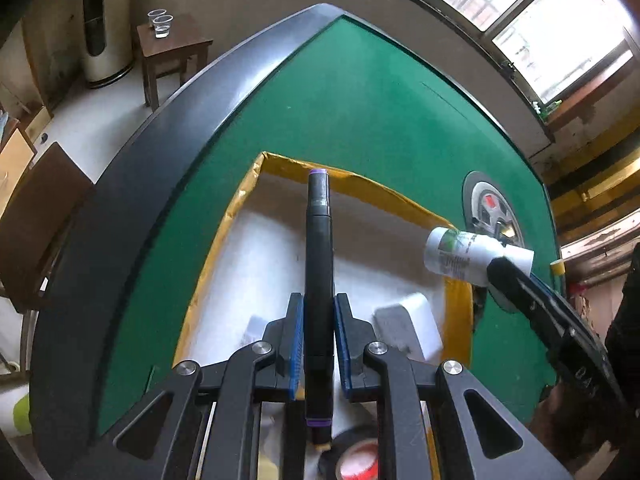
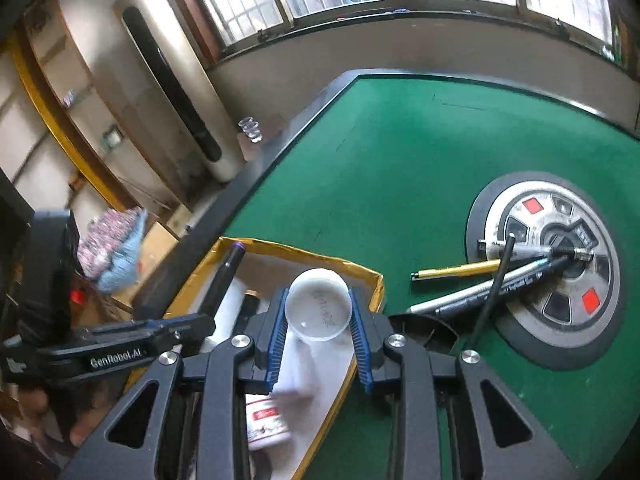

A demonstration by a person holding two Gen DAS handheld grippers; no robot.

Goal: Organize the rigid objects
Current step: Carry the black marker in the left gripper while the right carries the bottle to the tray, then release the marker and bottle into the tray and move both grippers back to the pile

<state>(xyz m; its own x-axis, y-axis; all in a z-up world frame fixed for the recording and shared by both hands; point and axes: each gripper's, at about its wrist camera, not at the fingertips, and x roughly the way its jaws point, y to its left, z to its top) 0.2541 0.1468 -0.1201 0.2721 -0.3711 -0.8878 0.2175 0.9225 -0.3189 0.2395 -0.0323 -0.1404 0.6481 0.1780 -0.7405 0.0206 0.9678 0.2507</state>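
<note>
My left gripper (image 1: 319, 312) is shut on a black marker (image 1: 319, 248) with purple end bands, held above a white box (image 1: 256, 264) with a yellow taped rim. My right gripper (image 2: 319, 312) is shut on a white bottle (image 2: 319, 309) seen bottom-first, held over the same box (image 2: 276, 258). In the left wrist view the bottle (image 1: 460, 254) shows beyond the box's right rim, held by the right gripper (image 1: 500, 270). The marker (image 2: 226, 276) and left gripper (image 2: 192, 326) show at left in the right wrist view.
The box holds white blocks (image 1: 408, 324), a tape roll (image 1: 356, 460) and a red-labelled container (image 2: 266, 424). Several pens (image 2: 476, 294) and a black cable (image 2: 494, 280) lie on a round hub (image 2: 552, 268) in the green table (image 2: 400, 160). A stool with cups (image 1: 162, 26) stands beyond.
</note>
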